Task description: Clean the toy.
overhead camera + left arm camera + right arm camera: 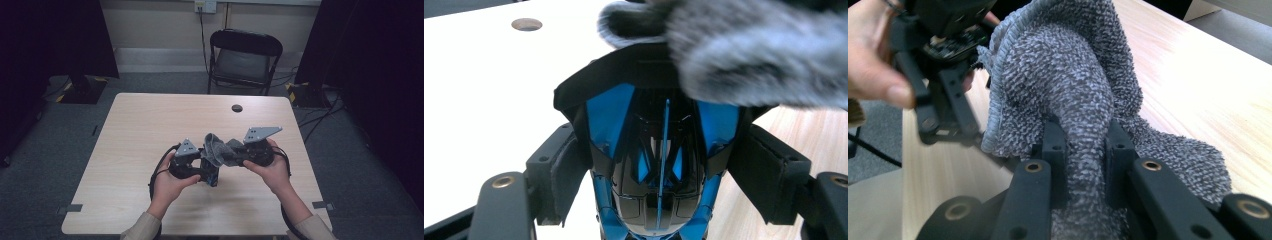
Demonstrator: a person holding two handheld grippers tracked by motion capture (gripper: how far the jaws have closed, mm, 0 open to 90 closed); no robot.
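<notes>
Above the table (pixel 140 125), the left gripper (pixel 664 150) clamped a blue-and-black toy (pixel 659 190) while the right gripper (pixel 1085 145), pinching a grey cloth (pixel 1073 85), wiped its top; next, probably wiping further across.

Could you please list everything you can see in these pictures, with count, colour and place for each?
Toy car: one, glossy black and blue, clamped between the left gripper's jaws above the table.
Cloth: one, grey towelling, bunched in the right gripper's jaws and lying against the toy car's top.
Table: one, light wood, centre of the high view, with a round cable hole near its far edge.
Folding chair: one, black, beyond the table by the wall.
Wall socket: one, pale, on the far wall with a cable hanging from it.
Floor tape marks: grey, beside the table's near corners.
Left gripper: one, black, shut on the toy car.
Right gripper: one, black, shut on the cloth.
</notes>
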